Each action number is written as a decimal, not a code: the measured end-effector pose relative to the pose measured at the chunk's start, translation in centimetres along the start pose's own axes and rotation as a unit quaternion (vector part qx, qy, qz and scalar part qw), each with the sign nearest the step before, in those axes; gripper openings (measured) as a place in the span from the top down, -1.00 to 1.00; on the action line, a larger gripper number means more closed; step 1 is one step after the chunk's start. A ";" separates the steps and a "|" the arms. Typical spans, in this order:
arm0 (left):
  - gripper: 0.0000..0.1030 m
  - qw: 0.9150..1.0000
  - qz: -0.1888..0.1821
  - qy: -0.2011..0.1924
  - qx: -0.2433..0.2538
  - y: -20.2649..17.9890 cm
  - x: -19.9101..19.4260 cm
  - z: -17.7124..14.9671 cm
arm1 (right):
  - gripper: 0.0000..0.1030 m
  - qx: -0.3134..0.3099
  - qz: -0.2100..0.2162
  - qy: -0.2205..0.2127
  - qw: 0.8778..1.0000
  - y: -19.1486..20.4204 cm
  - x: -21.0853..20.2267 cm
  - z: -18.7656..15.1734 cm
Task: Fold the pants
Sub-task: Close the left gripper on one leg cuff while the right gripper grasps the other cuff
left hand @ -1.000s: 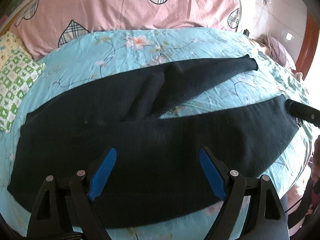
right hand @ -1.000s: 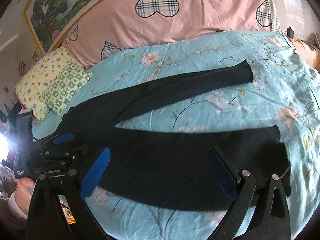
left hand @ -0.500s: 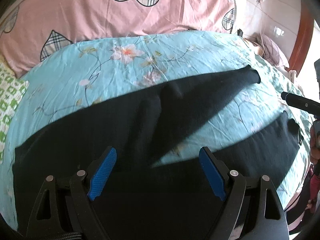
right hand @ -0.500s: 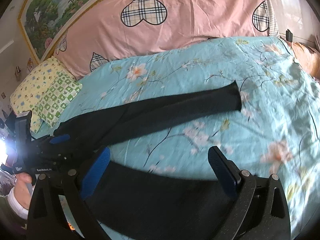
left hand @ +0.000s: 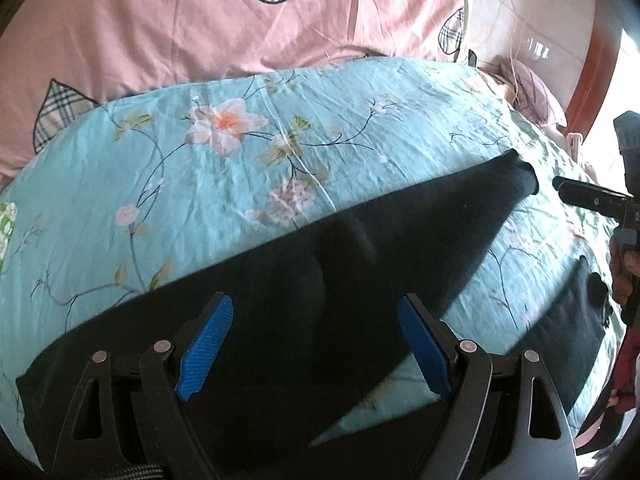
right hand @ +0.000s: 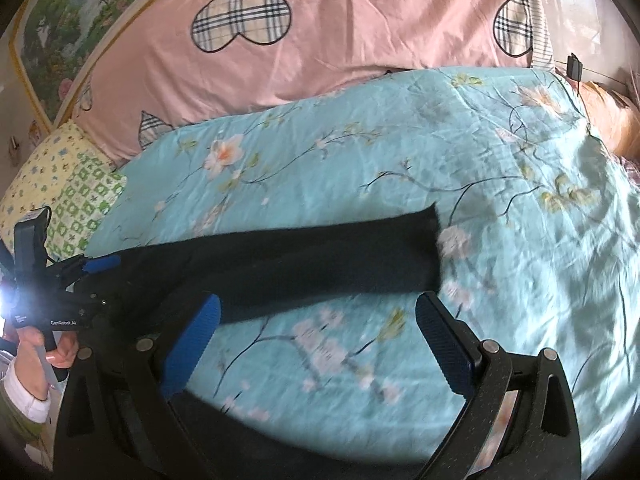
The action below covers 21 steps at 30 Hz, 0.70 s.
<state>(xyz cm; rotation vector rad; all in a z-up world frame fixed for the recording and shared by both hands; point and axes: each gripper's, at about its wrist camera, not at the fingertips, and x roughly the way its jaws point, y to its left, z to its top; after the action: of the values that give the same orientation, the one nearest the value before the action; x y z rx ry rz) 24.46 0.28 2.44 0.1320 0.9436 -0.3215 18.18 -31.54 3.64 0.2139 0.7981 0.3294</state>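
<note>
Two black claws with blue ribbed pads, left gripper (left hand: 314, 344) and right gripper (right hand: 316, 340), hang spread wide and empty over the black knit pants (left hand: 288, 288), probably lining up for a fold. From each claw's twelve o'clock, soft dark legs splay flat toward three o'clock across the wrinkled turquoise floral bedsheet (right hand: 500, 168).

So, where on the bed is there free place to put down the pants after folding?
The widest bare patch is the blue floral sheet between the pink pillow and the far leg of the black pants, running to the right edge. A smaller wedge lies between the two legs. Near the patterned pillow, the left gripper crowds it.
</note>
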 end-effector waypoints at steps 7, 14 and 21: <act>-0.66 0.999 -0.023 0.023 0.022 0.0 3.4 2.3 | -0.86 0.014 -0.012 0.015 1.000 -2.8 1.9 2.3; -0.66 0.994 -0.080 0.038 0.060 0.7 6.3 4.2 | -0.57 0.030 -0.006 0.049 0.998 -5.6 4.9 4.1; -0.65 0.985 -0.102 0.095 0.101 0.6 9.9 5.1 | 0.00 0.018 -0.002 0.081 0.997 -6.2 6.9 4.9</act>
<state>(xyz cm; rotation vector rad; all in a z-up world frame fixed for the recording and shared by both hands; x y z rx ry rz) 34.00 -2.51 -2.64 0.2567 1.1149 -0.6024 27.50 -35.08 0.46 0.2220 0.9650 0.3323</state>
